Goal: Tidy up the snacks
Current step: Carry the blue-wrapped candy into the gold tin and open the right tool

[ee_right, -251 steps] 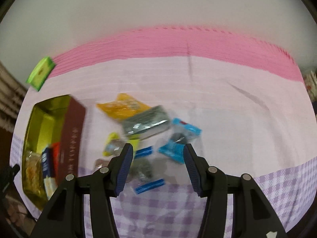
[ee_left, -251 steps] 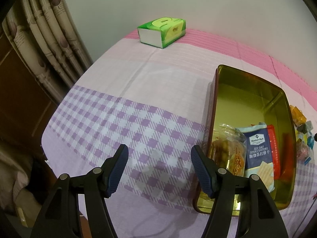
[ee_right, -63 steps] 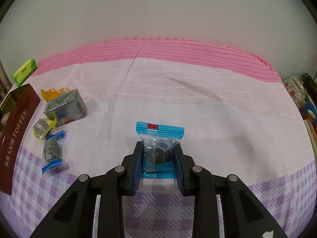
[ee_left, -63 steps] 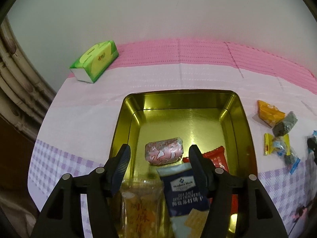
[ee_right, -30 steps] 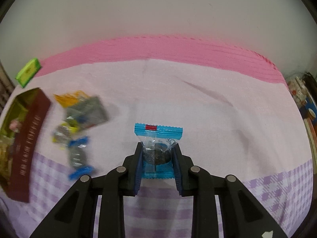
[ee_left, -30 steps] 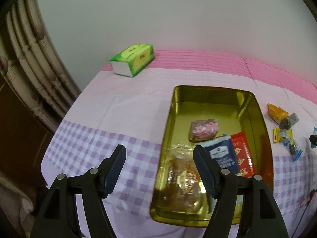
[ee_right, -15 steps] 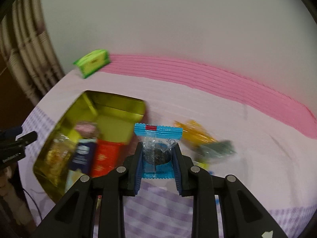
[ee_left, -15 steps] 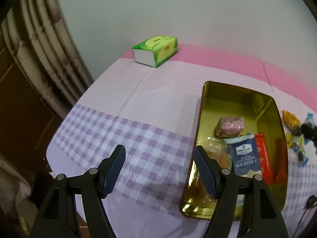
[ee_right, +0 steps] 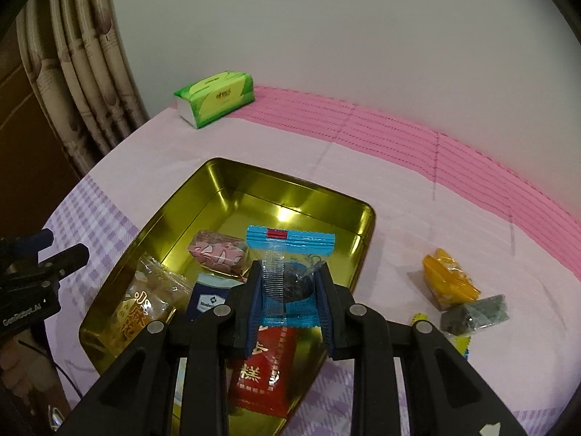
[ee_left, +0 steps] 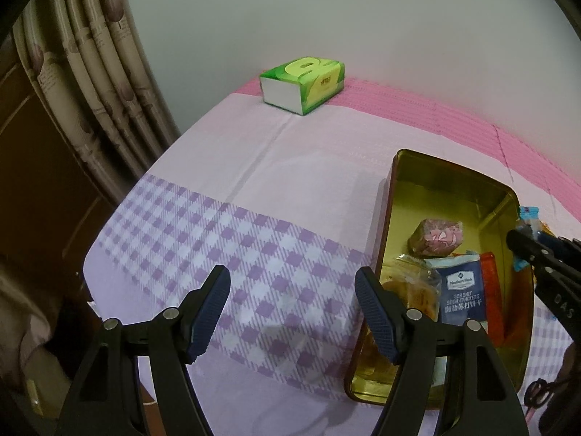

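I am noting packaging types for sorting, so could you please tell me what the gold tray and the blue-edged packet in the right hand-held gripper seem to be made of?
Gold tray: likely thin metal with a glossy gold finish, since its walls mirror the light and the snacks.
Blue-edged packet: apparently thin plastic film, clear in the middle with crimped blue ends; a dark snack shows through.

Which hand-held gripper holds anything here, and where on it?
The right hand-held gripper pinches the blue snack packet by its lower half; the left hand-held gripper holds nothing.

both wrist views look steeply down, sharing the gold tin [ee_left: 450,181] [ee_right: 290,185].
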